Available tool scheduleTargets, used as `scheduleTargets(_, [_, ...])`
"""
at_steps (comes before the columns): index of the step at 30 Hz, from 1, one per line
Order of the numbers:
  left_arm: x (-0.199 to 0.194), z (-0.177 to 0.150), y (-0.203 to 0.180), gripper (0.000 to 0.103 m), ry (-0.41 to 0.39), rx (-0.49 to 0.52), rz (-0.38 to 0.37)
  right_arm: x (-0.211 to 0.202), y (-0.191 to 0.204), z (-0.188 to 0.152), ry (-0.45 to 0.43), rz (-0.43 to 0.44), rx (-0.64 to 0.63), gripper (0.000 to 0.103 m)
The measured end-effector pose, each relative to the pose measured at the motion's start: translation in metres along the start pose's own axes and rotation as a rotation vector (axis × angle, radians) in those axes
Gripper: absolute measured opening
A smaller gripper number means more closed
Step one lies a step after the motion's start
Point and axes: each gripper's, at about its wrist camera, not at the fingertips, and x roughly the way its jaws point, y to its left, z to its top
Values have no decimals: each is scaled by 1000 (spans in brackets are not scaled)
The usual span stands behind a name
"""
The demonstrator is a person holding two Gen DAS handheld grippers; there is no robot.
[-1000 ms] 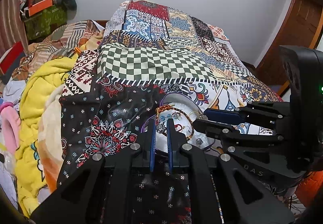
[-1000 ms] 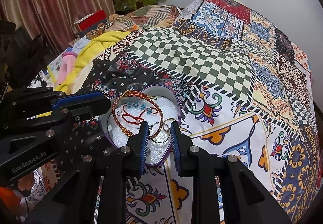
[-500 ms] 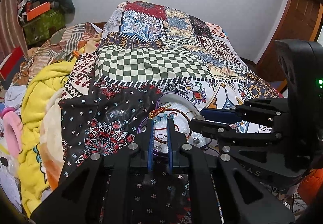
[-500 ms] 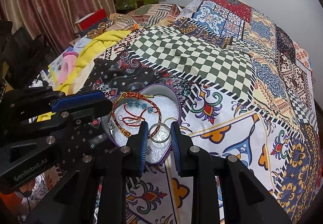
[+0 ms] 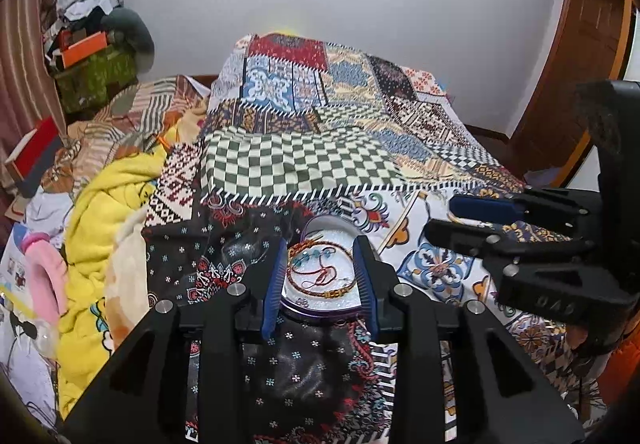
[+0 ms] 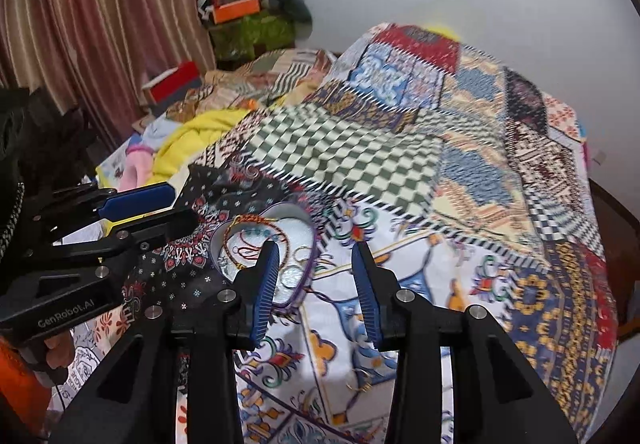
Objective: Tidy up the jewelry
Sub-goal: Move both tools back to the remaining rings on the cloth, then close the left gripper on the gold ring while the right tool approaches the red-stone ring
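While both jaws gape, bracelets lie in the heart-shaped box

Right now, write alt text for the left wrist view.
The open left tool frames a purple-rimmed heart-shaped jewelry box holding a red-and-gold braided bracelet, resting on a patchwork bedspread. The right tool reaches in from the right.

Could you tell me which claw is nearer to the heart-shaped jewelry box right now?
Left. The open left claw frames the jewelry box, while the open right claw sits beside its right edge.
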Motion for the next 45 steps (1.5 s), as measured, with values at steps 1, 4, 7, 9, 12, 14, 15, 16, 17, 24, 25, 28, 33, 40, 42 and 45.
scheduleTargets(1, [-3,1,-2,35,-7,3,0,-5,-2,-1,-9,-9,2,34])
scheduleTargets(4, [-12,2,-11,37,-24,23,-1,-20,-9,-5,-30,-31,13,35])
scheduleTargets(7, [-17,2,-22,38,-31,46,0,-32,-17,-13,-40,-55,26,35])
scheduleTargets(9, [-18,2,-29,39,-30,54,-7,-36,-22,-19,-39,-75,28,35])
scheduleTargets(12, [-16,-1,-38,41,-19,67,-21,-40,-30,-30,-29,-104,35,35])
scheduleTargets(14, [-10,-3,-47,41,2,73,-38,-41,-35,-36,-21,-115,46,35])
scheduleTargets(15, [-8,-5,-50,41,11,77,-45,-41,-38,-39,-16,-120,53,35])
scheduleTargets(16, [-3,-7,-55,41,27,83,-56,-41,-43,-45,-8,-126,63,35])
scheduleTargets(17, [1,-10,-59,41,39,87,-63,-39,-46,-48,0,-129,72,35])
scheduleTargets(24, [40,-32,-88,41,163,110,-136,-31,-67,-74,62,-145,124,35])
scheduleTargets(25, [48,-36,-93,41,187,115,-149,-31,-69,-77,67,-146,129,35])
scheduleTargets(28, [65,-45,-104,41,243,123,-178,-28,-75,-86,87,-153,146,35])
scheduleTargets(33, [85,-57,-124,41,290,180,-204,-24,-82,-96,110,-149,165,35])
scheduleTargets(40, [105,-63,-132,38,306,196,-201,-22,-85,-101,115,-151,163,35])
scheduleTargets(42, [107,-63,-133,26,303,201,-197,-21,-86,-100,116,-149,163,35])
scheduleTargets(45, [106,-64,-130,24,293,200,-203,-20,-87,-97,112,-144,168,35])
